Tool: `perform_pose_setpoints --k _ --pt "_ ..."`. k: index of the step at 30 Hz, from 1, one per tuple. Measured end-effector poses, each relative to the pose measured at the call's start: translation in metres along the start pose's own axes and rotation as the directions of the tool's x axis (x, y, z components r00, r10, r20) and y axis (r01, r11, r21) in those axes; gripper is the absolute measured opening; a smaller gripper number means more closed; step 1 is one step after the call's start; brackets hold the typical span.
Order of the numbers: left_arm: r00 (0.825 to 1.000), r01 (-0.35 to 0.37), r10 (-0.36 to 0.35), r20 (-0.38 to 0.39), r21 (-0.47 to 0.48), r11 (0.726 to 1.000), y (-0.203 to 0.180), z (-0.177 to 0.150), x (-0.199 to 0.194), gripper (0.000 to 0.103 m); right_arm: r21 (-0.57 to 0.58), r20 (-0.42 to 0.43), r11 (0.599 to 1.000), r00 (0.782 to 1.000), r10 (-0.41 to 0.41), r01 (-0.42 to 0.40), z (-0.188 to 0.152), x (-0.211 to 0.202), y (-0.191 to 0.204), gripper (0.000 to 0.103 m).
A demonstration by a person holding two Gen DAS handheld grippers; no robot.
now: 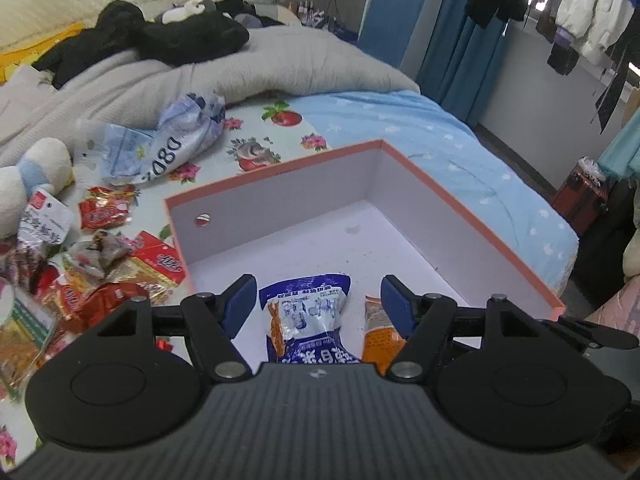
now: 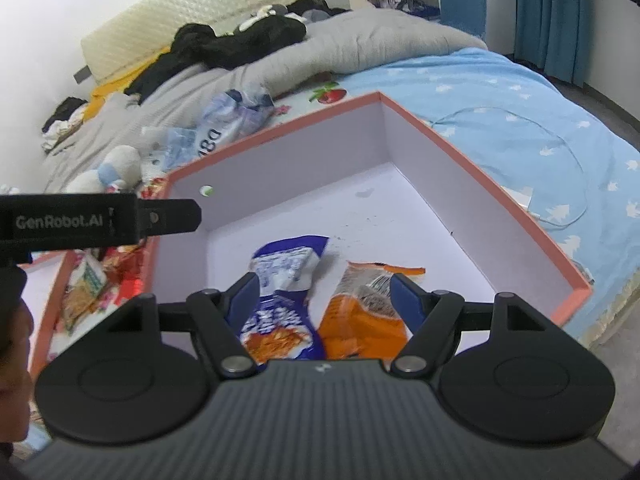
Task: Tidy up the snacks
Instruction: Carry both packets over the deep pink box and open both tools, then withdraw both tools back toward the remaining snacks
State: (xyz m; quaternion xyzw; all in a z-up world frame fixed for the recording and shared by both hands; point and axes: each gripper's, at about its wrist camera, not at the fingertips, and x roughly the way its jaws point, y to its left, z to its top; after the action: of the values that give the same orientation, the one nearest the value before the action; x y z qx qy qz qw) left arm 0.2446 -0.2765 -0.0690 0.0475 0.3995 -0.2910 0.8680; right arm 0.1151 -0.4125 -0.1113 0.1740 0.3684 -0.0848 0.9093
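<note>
A pink-rimmed white box (image 1: 472, 216) lies on the bed; it also shows in the right wrist view (image 2: 476, 172). Inside lie a blue-and-white snack packet (image 1: 306, 320) (image 2: 286, 276) and an orange snack packet (image 1: 378, 336) (image 2: 362, 312), side by side. My left gripper (image 1: 318, 300) is open above the blue packet, holding nothing. My right gripper (image 2: 324, 296) is open over both packets, holding nothing. A pile of red and orange snack packets (image 1: 108, 264) lies on the bed left of the box. The left gripper's side (image 2: 100, 222) shows at the left of the right wrist view.
A crumpled blue-white plastic bag (image 1: 168, 148) and a white-and-blue plush toy (image 1: 32, 176) lie beyond the snack pile. A grey duvet (image 1: 240, 68) with black clothes covers the bed's far end. Blue curtains (image 1: 460, 40) and hanging clothes stand to the right.
</note>
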Motion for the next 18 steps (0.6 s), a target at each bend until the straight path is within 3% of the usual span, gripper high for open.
perform_pose_setpoints --k 18 --pt "0.987 -0.007 0.014 0.159 -0.047 0.999 0.002 -0.075 -0.166 0.073 -0.053 0.145 0.997 0.988 0.054 -0.047 -0.05 -0.115 0.054 0.074"
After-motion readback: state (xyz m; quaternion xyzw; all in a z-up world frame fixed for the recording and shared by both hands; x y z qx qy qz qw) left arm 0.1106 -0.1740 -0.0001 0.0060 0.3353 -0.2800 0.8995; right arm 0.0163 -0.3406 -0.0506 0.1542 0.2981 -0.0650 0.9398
